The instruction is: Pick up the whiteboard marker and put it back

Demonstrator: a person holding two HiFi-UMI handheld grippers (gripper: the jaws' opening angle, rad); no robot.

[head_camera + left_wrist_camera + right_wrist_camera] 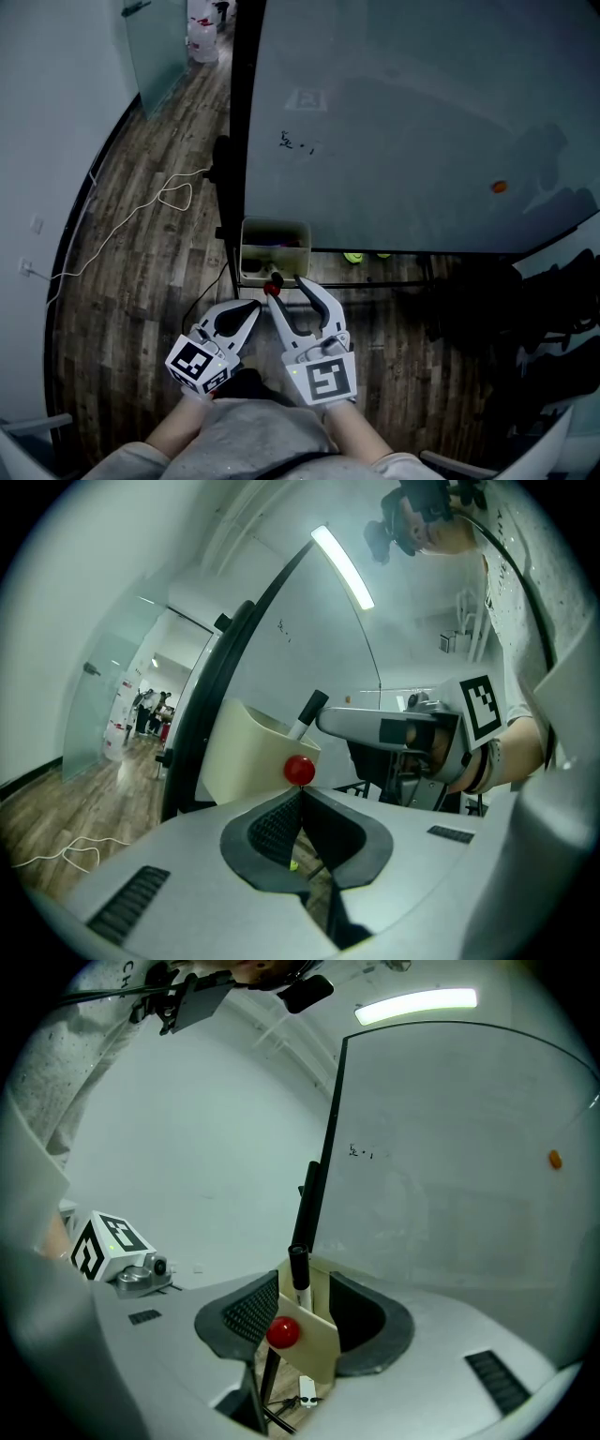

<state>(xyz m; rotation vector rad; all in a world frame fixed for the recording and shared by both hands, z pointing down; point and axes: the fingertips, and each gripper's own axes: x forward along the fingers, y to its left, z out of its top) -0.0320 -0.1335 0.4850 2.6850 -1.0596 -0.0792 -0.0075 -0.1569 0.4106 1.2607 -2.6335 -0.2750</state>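
The whiteboard marker (298, 1277), white with a black cap, stands upright in a beige holder (314, 1340) at the whiteboard's (422, 122) lower left corner. A red ball (283, 1332) sits on the holder's front. My right gripper (305, 1312) is open, its jaws straddling the holder without pressing on the marker. In the head view the right gripper (287, 289) reaches up to the holder (275, 246). My left gripper (300, 791) is shut and empty, just below the red ball (299, 770), with the marker (307, 712) poking out of the holder (246, 752) beyond.
The board's black post (232, 187) runs along its left edge. A white cable (141, 211) loops over the wooden floor at the left. An orange magnet (499, 187) sticks to the board. Dark gear (525, 309) lies at the right. People (150, 710) stand far down the corridor.
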